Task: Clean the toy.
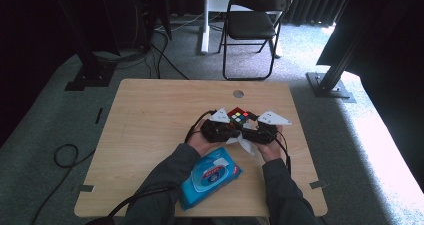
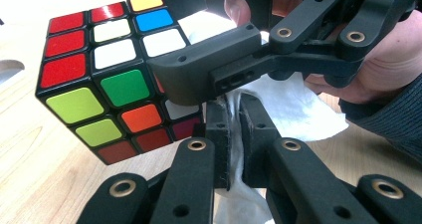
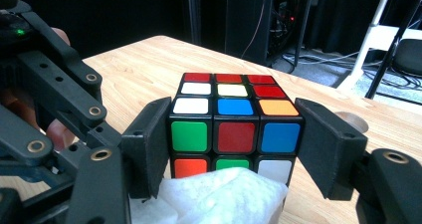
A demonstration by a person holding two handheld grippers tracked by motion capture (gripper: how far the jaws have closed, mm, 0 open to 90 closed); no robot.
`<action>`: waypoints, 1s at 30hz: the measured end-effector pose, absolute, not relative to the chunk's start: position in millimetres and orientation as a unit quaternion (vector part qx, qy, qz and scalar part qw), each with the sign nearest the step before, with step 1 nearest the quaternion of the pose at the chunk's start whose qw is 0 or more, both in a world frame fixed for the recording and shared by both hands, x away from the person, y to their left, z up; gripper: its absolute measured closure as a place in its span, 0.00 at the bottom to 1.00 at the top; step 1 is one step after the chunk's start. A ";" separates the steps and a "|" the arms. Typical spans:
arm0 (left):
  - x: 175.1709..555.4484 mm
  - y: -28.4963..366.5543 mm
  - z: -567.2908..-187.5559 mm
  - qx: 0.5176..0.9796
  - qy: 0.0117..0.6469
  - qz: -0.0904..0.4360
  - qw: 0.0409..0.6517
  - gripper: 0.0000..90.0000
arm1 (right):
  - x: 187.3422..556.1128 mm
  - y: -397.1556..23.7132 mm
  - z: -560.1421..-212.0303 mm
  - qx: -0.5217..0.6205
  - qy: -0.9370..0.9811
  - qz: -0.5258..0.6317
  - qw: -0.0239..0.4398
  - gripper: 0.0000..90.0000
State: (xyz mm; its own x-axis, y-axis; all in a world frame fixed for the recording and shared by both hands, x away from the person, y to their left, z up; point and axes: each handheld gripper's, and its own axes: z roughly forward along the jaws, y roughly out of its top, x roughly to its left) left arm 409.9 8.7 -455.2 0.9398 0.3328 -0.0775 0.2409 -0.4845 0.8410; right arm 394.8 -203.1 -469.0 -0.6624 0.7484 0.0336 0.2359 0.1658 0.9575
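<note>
A scrambled Rubik's cube (image 1: 239, 116) is held just above the middle of the wooden table (image 1: 150, 115). My right gripper (image 3: 234, 144) is shut on the cube (image 3: 234, 119), one pad on each side. In the left gripper view one of its fingers (image 2: 199, 69) lies across the cube (image 2: 109, 79). My left gripper (image 2: 234, 109) is shut on a crumpled white tissue (image 2: 288, 109), which touches the cube's lower face. The tissue (image 3: 224, 194) bulges up under the cube in the right gripper view. Both hands meet at mid-table, left gripper (image 1: 222, 130) beside right gripper (image 1: 257, 132).
A blue pack of wipes (image 1: 210, 177) lies near the front edge, between the forearms. A round hole (image 1: 238, 93) sits in the table's far side. Beyond the table, a black folding chair (image 1: 252, 25) and black stand feet rest on grey carpet.
</note>
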 end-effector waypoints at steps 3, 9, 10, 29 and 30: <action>410.6 10.0 -456.5 0.858 0.172 0.048 0.482 0.94 | 394.7 -203.7 -469.3 0.339 0.727 0.550 0.233 0.38; 413.6 14.6 -461.2 0.857 0.184 0.046 0.479 0.94 | 394.9 -203.7 -470.5 0.340 0.726 0.550 0.233 0.38; 414.1 15.4 -462.2 0.857 0.185 0.046 0.478 0.94 | 395.0 -203.8 -470.5 0.340 0.726 0.551 0.233 0.38; 415.5 38.2 -467.4 0.862 0.203 0.062 0.460 0.94 | 396.9 -213.8 -470.6 0.353 0.717 0.549 0.245 0.38; 415.8 40.3 -467.6 0.862 0.206 0.062 0.460 0.94 | 396.8 -214.0 -471.1 0.354 0.718 0.548 0.246 0.38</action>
State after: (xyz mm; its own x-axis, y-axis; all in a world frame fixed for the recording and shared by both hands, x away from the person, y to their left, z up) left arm 415.8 40.3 -467.6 0.9074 0.4119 -0.0833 0.2985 -0.4920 0.8178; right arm 396.8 -214.0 -471.1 -0.6294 0.7763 0.0349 0.2385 0.1503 0.9594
